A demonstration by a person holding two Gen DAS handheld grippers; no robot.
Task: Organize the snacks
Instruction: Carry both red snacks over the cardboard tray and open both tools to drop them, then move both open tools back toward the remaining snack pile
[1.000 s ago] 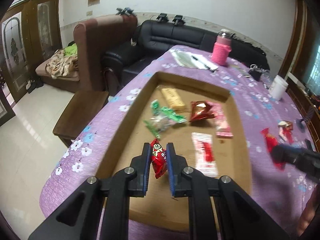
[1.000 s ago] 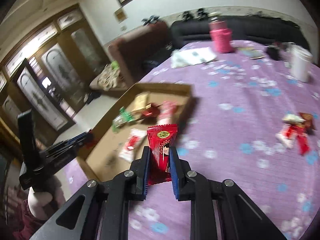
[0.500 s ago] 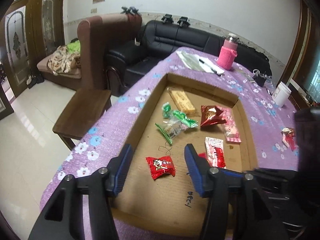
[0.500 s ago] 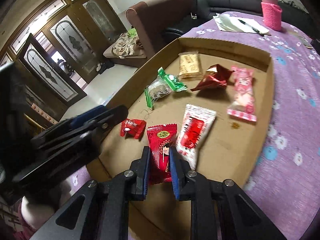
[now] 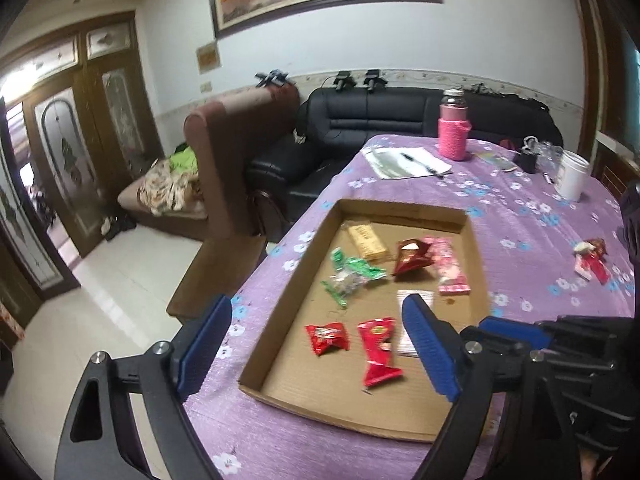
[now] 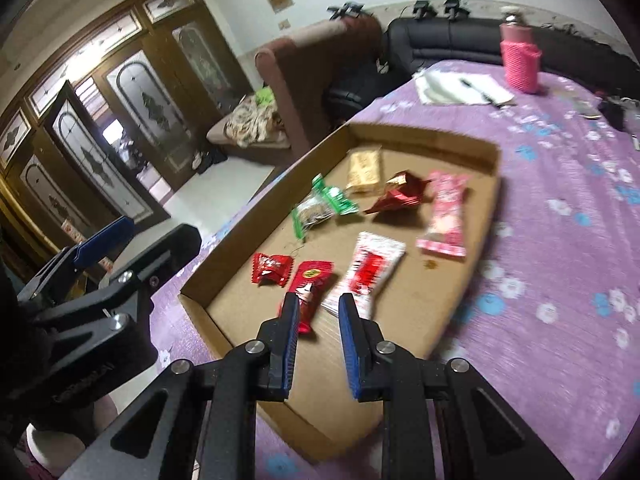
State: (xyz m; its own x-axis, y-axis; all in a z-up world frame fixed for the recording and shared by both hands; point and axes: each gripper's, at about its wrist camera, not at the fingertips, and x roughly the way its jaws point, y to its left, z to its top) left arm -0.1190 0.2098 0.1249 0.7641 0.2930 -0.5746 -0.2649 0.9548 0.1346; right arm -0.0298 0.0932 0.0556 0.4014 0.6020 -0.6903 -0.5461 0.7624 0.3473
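Red snack packet (image 5: 378,350), print illegible

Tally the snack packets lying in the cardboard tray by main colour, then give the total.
Red foil or plastic packets: 3
Green-ended clear packets: 1
Tan biscuit packets: 1
Pink packets: 1
White packets with red print: 1
Total: 7

Purple flowered tablecloth (image 5: 532,220), red snack packet (image 5: 378,350)
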